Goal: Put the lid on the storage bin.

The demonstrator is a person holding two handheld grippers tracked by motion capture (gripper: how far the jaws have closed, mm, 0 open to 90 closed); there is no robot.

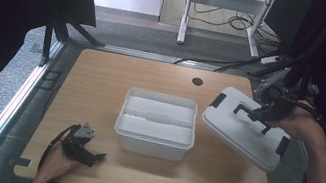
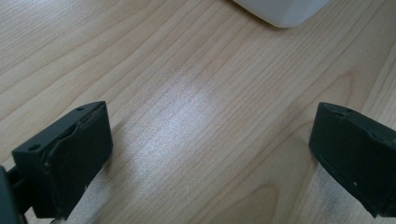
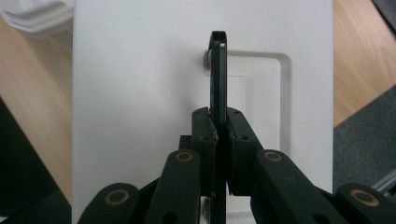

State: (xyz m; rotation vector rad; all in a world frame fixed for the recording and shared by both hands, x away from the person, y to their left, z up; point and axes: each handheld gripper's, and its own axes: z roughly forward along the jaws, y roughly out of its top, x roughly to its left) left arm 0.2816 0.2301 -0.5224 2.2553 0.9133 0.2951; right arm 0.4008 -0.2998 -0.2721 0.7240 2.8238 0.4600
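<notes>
Above the table's right edge, right gripper (image 3: 219, 135) jaws clamp the lid's handle (image 3: 218, 74); left gripper (image 2: 210, 154) jaws gape wide, empty.

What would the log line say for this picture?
right gripper: shut on lid handle | lid: held beside box | left gripper: open, empty, over table

Each black gripper (image 1: 98, 155) has brass-ringed pivots (a grey three-cornered plate tops the left) and trailing cable.
</notes>
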